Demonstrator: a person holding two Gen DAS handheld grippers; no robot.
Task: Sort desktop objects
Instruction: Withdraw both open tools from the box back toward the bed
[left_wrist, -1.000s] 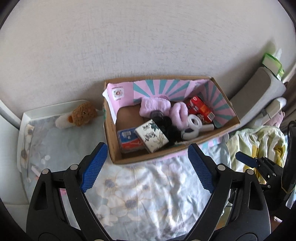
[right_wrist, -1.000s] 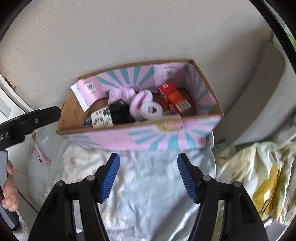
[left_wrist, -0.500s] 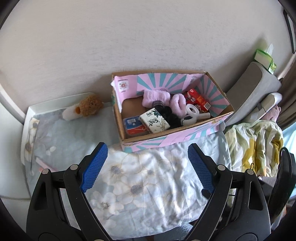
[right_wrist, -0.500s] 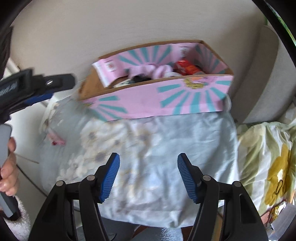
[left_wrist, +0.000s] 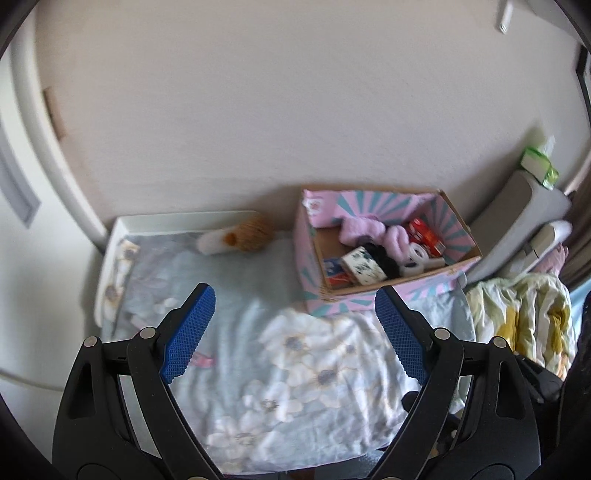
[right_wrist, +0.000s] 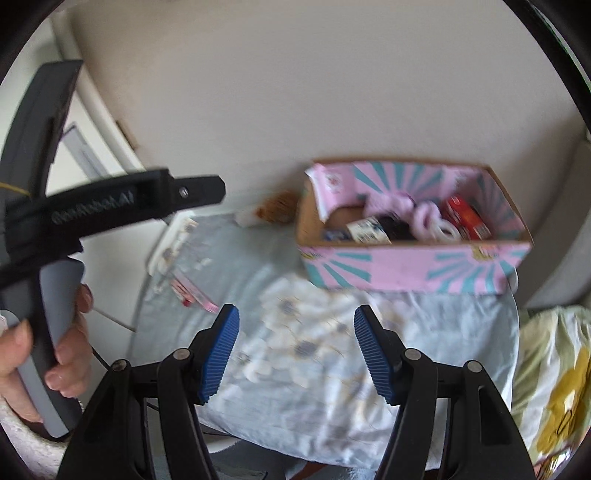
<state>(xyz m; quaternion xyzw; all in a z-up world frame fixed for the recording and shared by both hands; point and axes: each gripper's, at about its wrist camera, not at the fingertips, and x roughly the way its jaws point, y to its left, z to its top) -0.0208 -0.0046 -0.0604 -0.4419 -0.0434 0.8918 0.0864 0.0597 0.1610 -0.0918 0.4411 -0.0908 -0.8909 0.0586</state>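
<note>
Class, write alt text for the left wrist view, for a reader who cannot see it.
A pink and teal cardboard box, holding small items, sits against a pale wall on a floral cloth. The open left gripper, with blue pads, hangs empty over the cloth. A small brown plush toy lies left of the box.

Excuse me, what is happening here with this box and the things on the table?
A person holds a gripper in each hand; the left gripper and the right gripper are both open and empty, above a flowered cloth. The pink cardboard box already holds several small things. A plush toy and a small pink packet lie outside it on the cloth.
</note>
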